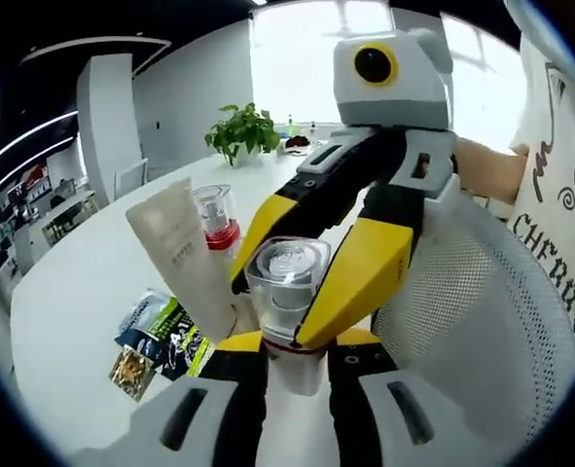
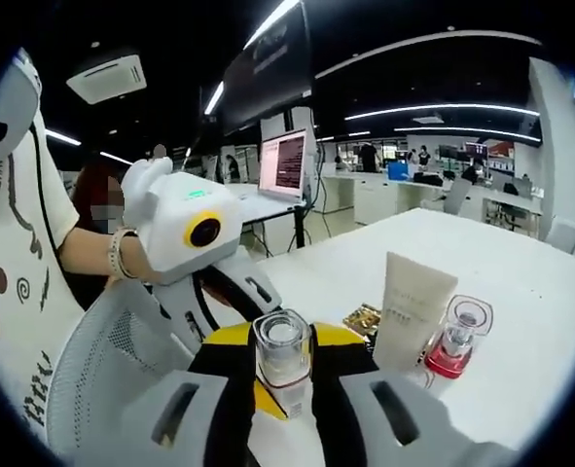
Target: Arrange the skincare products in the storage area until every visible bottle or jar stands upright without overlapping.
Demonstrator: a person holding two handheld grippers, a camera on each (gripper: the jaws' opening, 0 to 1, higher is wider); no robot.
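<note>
Clear-capped bottle (image 1: 287, 292) in both grippers' jaws (tube (image 1: 182, 248), red-collared bottle (image 1: 216, 216) just beside).

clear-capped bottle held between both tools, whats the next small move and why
Probably open the right tool and draw it back. Both tools grip the same clear-capped bottle, held upright above the white table. Then the left tool could set it down beside the cream tube and the red-collared bottle.

You work over a white table (image 1: 83, 282). On it you see a cream tube (image 2: 413, 306) standing upright, a clear bottle with red base (image 2: 455, 342) just beside it, some printed packets (image 1: 156, 341) lying flat, and a potted plant (image 1: 241, 131) at the far edge.
</note>
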